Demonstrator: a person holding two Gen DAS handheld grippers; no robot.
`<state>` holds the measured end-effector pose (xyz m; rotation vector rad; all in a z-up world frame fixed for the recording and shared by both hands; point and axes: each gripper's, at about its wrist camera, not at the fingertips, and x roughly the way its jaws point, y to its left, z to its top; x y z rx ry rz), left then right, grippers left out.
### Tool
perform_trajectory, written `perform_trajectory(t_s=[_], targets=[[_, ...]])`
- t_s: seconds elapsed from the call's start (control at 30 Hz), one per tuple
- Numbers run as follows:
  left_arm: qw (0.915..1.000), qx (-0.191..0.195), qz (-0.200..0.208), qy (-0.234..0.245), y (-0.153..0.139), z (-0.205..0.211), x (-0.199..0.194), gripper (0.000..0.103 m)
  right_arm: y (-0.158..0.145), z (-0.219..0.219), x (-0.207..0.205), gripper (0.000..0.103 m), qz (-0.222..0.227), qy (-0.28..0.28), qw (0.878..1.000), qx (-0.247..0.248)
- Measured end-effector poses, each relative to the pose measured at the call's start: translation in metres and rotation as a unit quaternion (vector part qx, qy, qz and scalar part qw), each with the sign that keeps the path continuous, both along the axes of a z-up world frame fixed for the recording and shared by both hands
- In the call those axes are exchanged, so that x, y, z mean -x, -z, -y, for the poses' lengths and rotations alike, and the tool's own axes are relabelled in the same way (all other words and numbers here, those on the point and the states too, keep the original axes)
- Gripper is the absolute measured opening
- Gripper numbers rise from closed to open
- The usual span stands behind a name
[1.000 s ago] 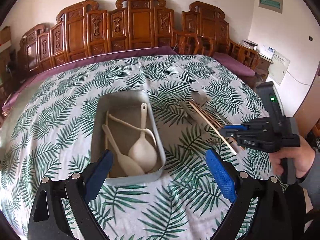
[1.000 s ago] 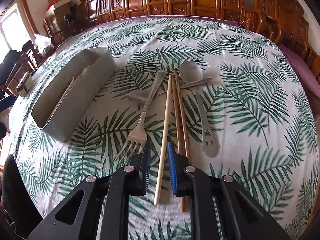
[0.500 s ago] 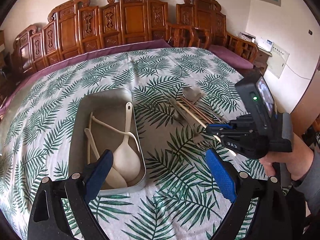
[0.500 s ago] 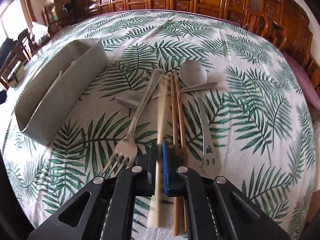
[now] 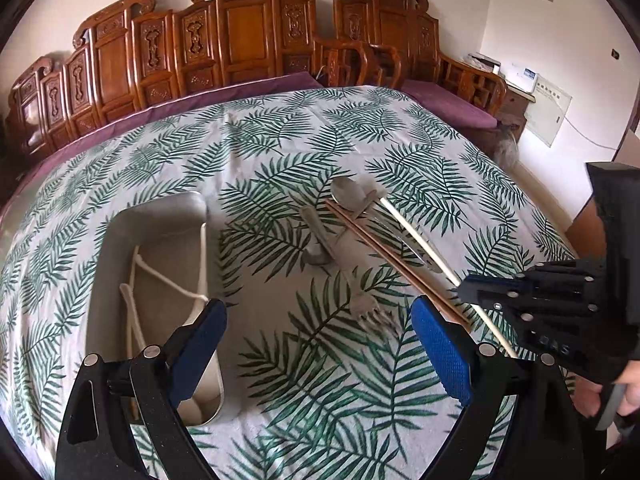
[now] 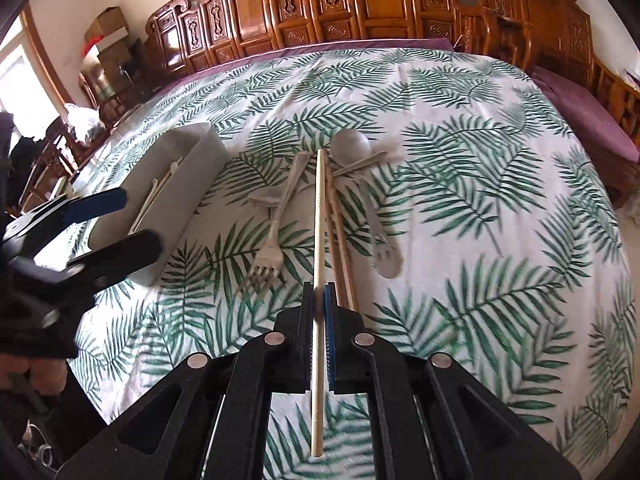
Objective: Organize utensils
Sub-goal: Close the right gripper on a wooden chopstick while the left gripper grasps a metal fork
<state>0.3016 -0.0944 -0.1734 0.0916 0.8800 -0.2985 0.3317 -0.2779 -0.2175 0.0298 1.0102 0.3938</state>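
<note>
Clamping our right gripper [image 6: 319,300] on the pale chopstick [image 6: 319,216], we have lifted it. Left gripper [image 5: 318,344] gapes, tray [image 5: 160,216] beneath; fork [image 6: 272,240] and brown chopsticks [image 6: 340,248] flank ours.

— What did the right gripper [image 6: 319,300] hold?
— Its blue pads were clamped on a pale chopstick [image 6: 319,216], which pointed far across the leaf-print tablecloth [image 6: 460,208].
— And beside it?
— A fork [image 6: 276,232] to the left, brown chopsticks [image 6: 340,240] just right (edges blurred), a grey tray [image 6: 188,184] further left.
</note>
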Motion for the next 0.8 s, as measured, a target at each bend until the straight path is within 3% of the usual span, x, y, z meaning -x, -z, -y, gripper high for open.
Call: perform_trajectory(t_s=[0.07,0.23,0.5,0.7,0.8], targets=[[1.0000,0.002,-0.006,0.002,0.004,0.007,-0.005,0.090,-0.003,0.008,0.002,0.006,0.001,0.009,1.000,-0.005],[0.9995,0.008,-0.030,0.006,0.019,0.021,-0.027,0.076,0.000,0.017,0.002,0.006,0.001,0.012,1.000,0.002],[0.9961,0.006,-0.087,0.005,0.054,0.040,-0.062,0.037,0.015,0.038,-0.006,0.006,-0.020,0.036,0.999,-0.010],[0.9938,0.003,-0.111,-0.015,0.067,0.040,-0.072,0.020,0.014,0.042,-0.008,0.006,-0.021,0.040,0.999,-0.013],[0.9937,-0.002,-0.111,-0.016,0.069,0.041,-0.073,0.019,0.013,0.043,-0.008,0.006,-0.019,0.041,0.999,-0.015]])
